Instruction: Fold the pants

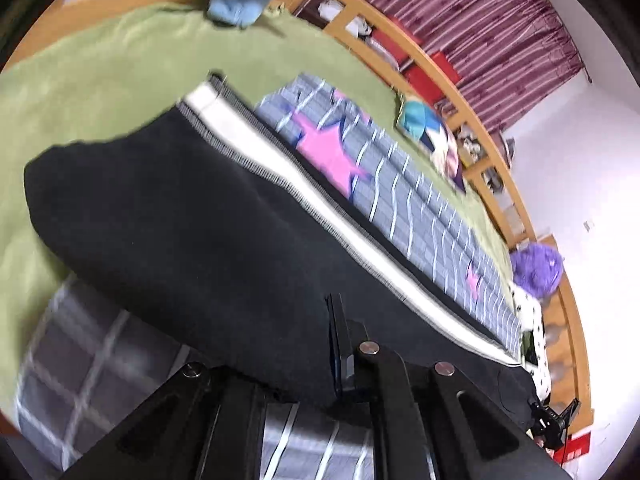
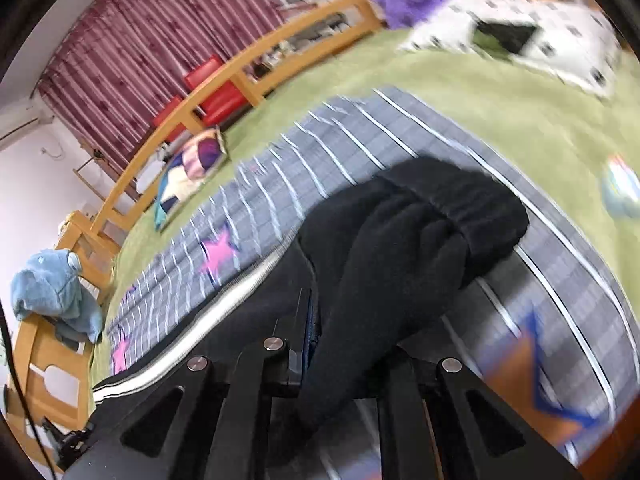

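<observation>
Gripping black pants (image 1: pixel 192 216): left claw (image 1: pixel 340 344) and right claw (image 2: pixel 316 332) both clenched, seemingly on fabric.

No readable text, label, brand, number or sign shows in either wrist view; both pictures are blurred, and the only marks are patterns without letters: pink stars on the grey checked blanket (image 1: pixel 404 216), a white side stripe on the black pants (image 1: pixel 192 220), and dark spots on a white cloth (image 2: pixel 520 36)
</observation>
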`<action>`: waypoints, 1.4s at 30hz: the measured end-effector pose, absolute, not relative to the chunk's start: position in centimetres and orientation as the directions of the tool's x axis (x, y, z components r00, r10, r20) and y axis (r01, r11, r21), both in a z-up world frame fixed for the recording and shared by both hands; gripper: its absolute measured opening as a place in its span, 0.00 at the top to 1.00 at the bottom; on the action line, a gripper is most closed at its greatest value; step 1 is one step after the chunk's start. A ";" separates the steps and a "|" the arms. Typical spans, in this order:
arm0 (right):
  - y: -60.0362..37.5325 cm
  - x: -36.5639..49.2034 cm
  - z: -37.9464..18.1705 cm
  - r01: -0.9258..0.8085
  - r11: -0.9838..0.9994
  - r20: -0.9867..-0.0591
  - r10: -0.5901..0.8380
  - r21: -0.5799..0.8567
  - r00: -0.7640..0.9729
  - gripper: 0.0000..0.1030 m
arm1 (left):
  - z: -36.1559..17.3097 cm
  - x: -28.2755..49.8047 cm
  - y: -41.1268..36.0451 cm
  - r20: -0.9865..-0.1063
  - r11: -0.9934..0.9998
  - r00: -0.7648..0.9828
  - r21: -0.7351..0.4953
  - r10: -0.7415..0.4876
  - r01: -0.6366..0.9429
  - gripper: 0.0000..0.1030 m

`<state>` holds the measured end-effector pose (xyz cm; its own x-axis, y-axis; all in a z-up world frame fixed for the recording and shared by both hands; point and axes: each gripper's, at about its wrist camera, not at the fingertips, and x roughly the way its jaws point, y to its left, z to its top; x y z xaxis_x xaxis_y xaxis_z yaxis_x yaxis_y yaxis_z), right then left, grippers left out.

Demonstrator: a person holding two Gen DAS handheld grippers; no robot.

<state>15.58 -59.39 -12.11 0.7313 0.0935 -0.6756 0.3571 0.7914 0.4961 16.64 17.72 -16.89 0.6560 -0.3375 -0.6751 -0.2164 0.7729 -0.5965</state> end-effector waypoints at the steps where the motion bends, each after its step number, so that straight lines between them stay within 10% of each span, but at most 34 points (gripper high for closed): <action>1: -59.8 14.3 -13.0 0.363 0.789 -0.689 0.103 0.496 0.718 0.88 | -17.4 16.4 17.7 -0.688 0.783 0.650 -0.580 -0.324 -0.223 0.90; 12: -61.2 6.9 -17.4 0.397 0.734 -0.630 0.055 0.551 0.774 0.33 | -17.1 12.3 15.4 -0.788 0.922 0.616 -0.242 -0.004 -0.303 0.36; 17: -63.3 11.6 -19.5 0.388 0.656 -0.616 0.152 0.648 0.773 0.34 | -16.8 11.1 15.7 -0.785 0.892 0.618 -0.308 -0.043 -0.329 0.36; 20: -63.7 15.6 -20.8 0.427 0.611 -0.641 0.177 0.666 0.747 0.81 | -16.6 10.8 16.1 -0.780 0.878 0.624 -0.326 -0.039 -0.352 0.36; 22: -63.7 16.3 -18.2 0.375 0.683 -0.617 0.141 0.626 0.774 0.86 | -16.1 10.1 16.8 -0.772 0.873 0.635 -0.315 -0.007 -0.373 0.36; 25: -64.1 15.8 -14.5 0.255 0.765 -0.531 0.132 0.592 0.837 0.84 | -15.6 9.4 18.2 -0.756 0.867 0.653 -0.295 0.046 -0.402 0.36; 30: -64.2 18.6 -18.5 0.361 0.822 -0.761 0.129 0.440 0.635 0.71 | -16.2 9.3 21.4 -0.762 0.838 0.646 -0.321 0.049 -0.442 0.36; 34: -64.0 15.2 -18.9 0.402 0.798 -0.752 0.095 0.449 0.652 0.54 | -17.0 10.4 23.6 -0.757 0.833 0.650 -0.321 0.059 -0.450 0.36; 42: -60.2 8.5 -14.3 0.468 0.819 -0.769 -0.052 0.333 0.637 0.54 | -19.9 15.3 29.2 -0.768 0.762 0.640 -0.413 0.002 -0.498 0.43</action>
